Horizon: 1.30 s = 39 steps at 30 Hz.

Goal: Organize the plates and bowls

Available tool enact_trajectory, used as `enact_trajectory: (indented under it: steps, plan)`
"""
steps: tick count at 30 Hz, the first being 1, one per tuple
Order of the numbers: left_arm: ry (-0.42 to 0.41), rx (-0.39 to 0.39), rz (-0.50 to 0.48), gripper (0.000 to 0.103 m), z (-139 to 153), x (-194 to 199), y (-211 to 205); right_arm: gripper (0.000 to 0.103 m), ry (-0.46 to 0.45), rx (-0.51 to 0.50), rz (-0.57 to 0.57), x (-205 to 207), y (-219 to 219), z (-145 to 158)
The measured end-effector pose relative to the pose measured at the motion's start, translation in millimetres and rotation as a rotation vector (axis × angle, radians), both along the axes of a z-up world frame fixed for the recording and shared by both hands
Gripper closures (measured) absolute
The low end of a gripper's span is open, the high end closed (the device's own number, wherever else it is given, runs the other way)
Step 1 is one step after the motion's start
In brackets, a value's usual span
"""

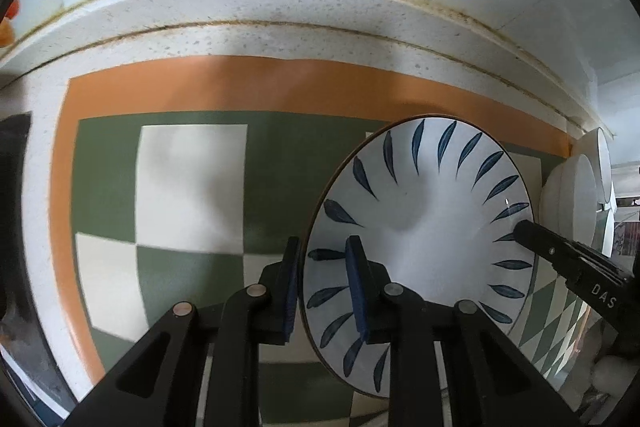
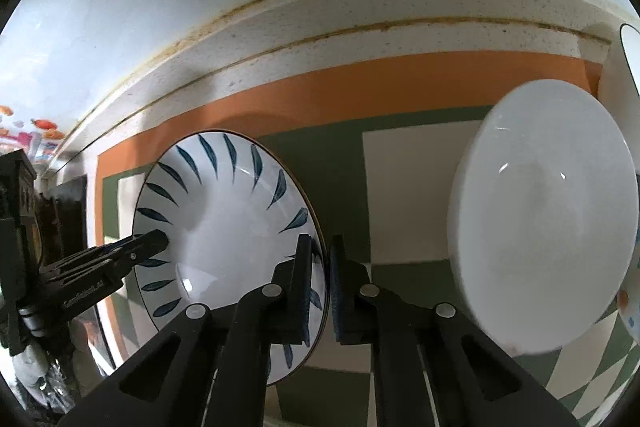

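Observation:
A white plate with blue leaf marks (image 1: 432, 227) is held upright over a green, white and orange checked mat (image 1: 192, 179). My left gripper (image 1: 326, 291) is shut on its left rim. My right gripper (image 2: 322, 283) is shut on the opposite rim of the same plate (image 2: 224, 219). The right gripper's finger shows in the left wrist view (image 1: 560, 251), and the left gripper's in the right wrist view (image 2: 120, 255). A plain white plate (image 2: 548, 215) stands on edge to the right, with more dishes behind it.
The mat (image 2: 400, 187) lies on a speckled white counter (image 1: 280, 39) against a white wall. Further upright dishes (image 1: 576, 195) stand at the mat's right end. A dark object (image 1: 12, 187) sits at the far left.

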<state>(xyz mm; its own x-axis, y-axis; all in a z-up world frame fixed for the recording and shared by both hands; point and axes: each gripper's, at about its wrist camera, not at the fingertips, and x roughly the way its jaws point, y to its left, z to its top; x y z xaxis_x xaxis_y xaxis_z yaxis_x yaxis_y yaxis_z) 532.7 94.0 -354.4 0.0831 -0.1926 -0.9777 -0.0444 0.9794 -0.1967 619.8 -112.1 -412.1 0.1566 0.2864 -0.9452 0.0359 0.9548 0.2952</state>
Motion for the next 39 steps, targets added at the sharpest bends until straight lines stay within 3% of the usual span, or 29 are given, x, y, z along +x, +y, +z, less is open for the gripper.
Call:
enact_trajectory:
  steps: [13, 21, 29, 39]
  plan:
    - [-0.119, 0.017, 0.042, 0.083, 88.5, -71.8, -1.5, 0.094, -0.107, 0.068, 0.088, -61.1, -3.8, 89.8]
    - [-0.147, 0.026, 0.049, 0.083, 108.7, -129.4, -15.6, 0.094, -0.144, 0.089, 0.140, -137.0, -18.5, 130.3]
    - [-0.139, 0.023, 0.032, 0.083, 108.2, -181.8, -22.7, 0.094, -0.126, 0.108, 0.143, -196.8, -30.3, 127.4]
    - [-0.066, 0.006, 0.011, 0.083, 62.4, -203.4, -28.5, 0.094, -0.086, 0.099, 0.105, -225.8, -38.5, 83.3]
